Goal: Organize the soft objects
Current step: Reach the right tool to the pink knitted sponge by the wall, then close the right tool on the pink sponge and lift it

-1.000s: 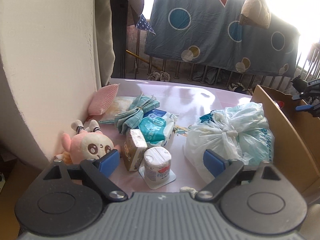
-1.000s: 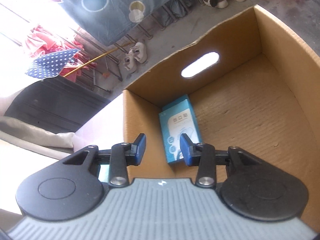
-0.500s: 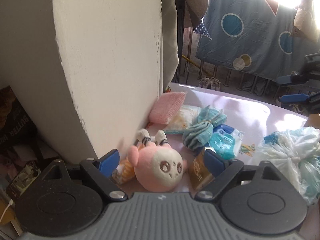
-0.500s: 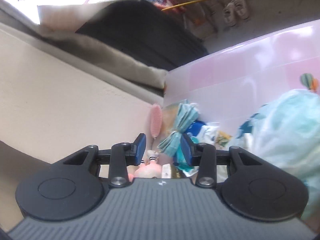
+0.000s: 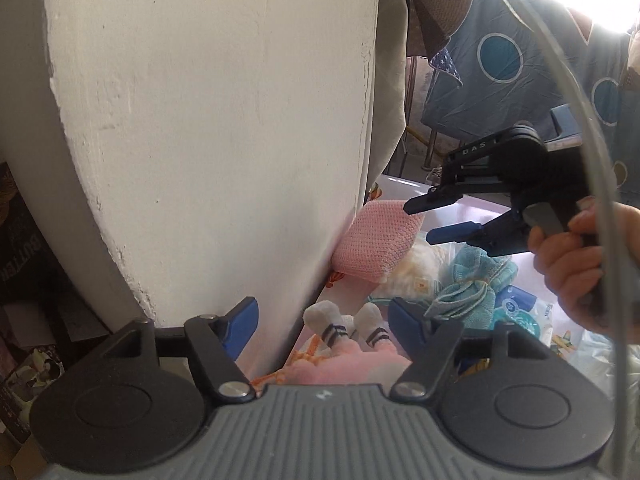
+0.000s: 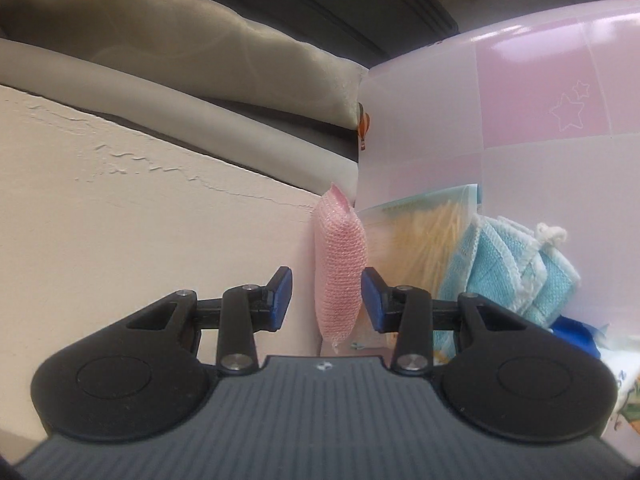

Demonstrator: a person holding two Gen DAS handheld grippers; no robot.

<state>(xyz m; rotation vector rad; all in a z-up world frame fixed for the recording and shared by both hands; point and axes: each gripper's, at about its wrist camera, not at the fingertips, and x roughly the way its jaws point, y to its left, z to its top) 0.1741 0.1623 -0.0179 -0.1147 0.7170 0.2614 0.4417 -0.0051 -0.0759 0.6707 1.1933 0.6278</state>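
Pink knitted mesh pouch (image 6: 340, 280): propped against white wall at surface's (image 6: 540, 92) 9 o'clock edge, framed by right claw (image 6: 326, 300), wide, ungrasped. Left claw (image 5: 322, 322), wide, straddled pink plush toy (image 5: 344, 354). Sorting seemingly unfinished; several soft items remained.

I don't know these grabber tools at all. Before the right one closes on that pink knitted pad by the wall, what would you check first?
1. right gripper open: ok.
2. pink knitted pad lined up between the fingers: ok.
3. Fingers far enough forward around the pad: cannot tell; the left wrist view shows the right gripper just short of it.
4. Room on the wall side: cannot tell; the pad leans against it.
5. Blue cloths clear of the fingers: ok.
6. left gripper out of the way, open over the pink plush toy: ok.
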